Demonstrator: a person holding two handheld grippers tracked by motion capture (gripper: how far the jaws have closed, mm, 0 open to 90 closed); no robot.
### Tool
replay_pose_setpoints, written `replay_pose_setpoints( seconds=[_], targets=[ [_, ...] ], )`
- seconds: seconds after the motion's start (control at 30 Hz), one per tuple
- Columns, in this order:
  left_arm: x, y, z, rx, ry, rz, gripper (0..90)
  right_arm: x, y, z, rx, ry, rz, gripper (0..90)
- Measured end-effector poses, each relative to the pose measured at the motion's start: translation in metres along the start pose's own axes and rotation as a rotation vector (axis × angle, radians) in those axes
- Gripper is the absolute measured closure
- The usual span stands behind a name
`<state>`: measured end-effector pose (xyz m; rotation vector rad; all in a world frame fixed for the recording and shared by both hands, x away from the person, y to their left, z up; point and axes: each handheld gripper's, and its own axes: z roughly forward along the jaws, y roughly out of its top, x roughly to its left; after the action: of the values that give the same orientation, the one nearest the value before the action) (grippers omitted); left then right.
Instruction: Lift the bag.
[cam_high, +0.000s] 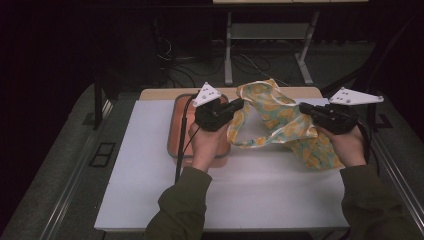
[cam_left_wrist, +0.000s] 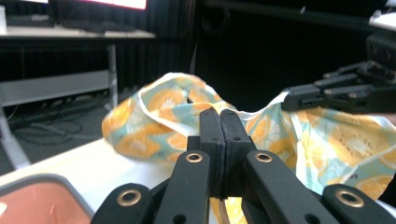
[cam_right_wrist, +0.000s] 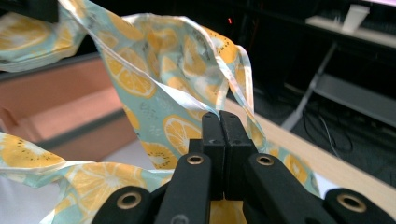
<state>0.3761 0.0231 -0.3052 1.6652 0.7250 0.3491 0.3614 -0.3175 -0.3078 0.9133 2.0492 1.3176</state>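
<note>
L gripper (cam_high: 240, 103) & R gripper (cam_high: 303, 107) both clamped on thin pale-green cloth w/ orange-slice print (cam_high: 272, 117), which hangs btwn them above white table (cam_high: 150, 165); orange tray (cam_high: 175, 125) just under L gripper.

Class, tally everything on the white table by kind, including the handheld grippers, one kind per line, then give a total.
Citrus-print cloth: 1
Orange tray: 1
Grippers: 2, the left gripper and the right gripper, each shut on the cloth
Total: 4

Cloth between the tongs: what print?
Pale blue-green cloth with orange citrus slices and a white hem; clearest in the right gripper view.
</note>
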Motion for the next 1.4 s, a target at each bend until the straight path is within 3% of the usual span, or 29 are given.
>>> replay_pose_setpoints(
  seconds=[0.17, 0.37, 0.53, 0.6, 0.73, 0.97, 1.1, 1.4],
  targets=[
    [0.016, -0.011, 0.027, 0.124, 0.035, -0.026, 89.2, -0.019, -0.018, 0.02, 0.053, -0.005, 0.085, 89.6],
    [0.027, -0.016, 0.055, 0.24, 0.103, -0.027, 89.1, -0.031, -0.032, 0.042, 0.137, -0.022, 0.121, 89.5],
    [0.029, -0.018, 0.065, 0.288, 0.123, -0.013, 88.5, -0.034, -0.049, 0.059, 0.202, -0.018, 0.149, 89.5],
    [0.028, -0.018, 0.065, 0.294, 0.131, -0.006, 81.2, -0.033, -0.054, 0.06, 0.201, -0.01, 0.161, 89.3],
    [0.028, -0.019, 0.06, 0.314, 0.125, 0.004, 60.0, -0.033, -0.058, 0.055, 0.175, 0.027, 0.192, 85.0],
    [0.027, -0.021, 0.04, 0.319, 0.046, 0.024, 32.0, -0.029, -0.054, 0.035, 0.118, 0.123, 0.245, 54.5],
    [0.026, -0.022, 0.027, 0.305, 0.022, 0.047, 23.8, -0.022, -0.048, 0.025, 0.107, 0.171, 0.231, 36.9],
    [0.012, -0.031, -0.013, 0.274, -0.048, 0.085, 14.5, -0.002, -0.041, 0.002, 0.076, 0.22, 0.194, 23.3]
  ],
)
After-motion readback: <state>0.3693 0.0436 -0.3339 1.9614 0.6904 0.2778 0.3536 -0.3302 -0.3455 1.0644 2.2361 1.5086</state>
